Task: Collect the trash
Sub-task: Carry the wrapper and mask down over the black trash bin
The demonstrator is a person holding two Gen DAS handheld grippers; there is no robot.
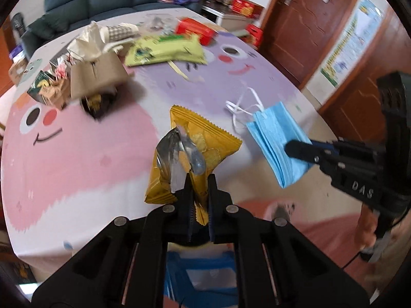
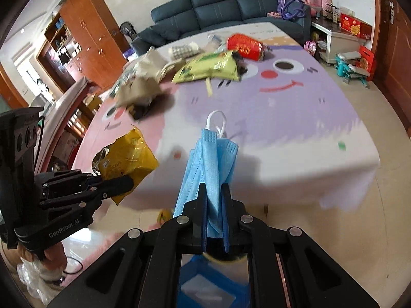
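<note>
My left gripper (image 1: 199, 179) is shut on a torn yellow snack wrapper (image 1: 205, 138) with silver lining, held above the near edge of the table (image 1: 77, 154). My right gripper (image 2: 214, 188) is shut on a folded blue face mask (image 2: 210, 159) with white ear loops, also held above the near edge. Each gripper shows in the other's view: the right gripper (image 1: 295, 151) with the mask (image 1: 277, 138), the left gripper (image 2: 125, 182) with the wrapper (image 2: 128, 154).
The table's far half holds a green bag (image 1: 164, 51), a red packet (image 1: 195, 29), a brown paper bag (image 1: 95, 77), a tissue (image 1: 87, 43) and small wrappers (image 1: 48, 87). A blue bin (image 2: 205, 282) sits below the grippers. A sofa (image 2: 218, 7) stands behind.
</note>
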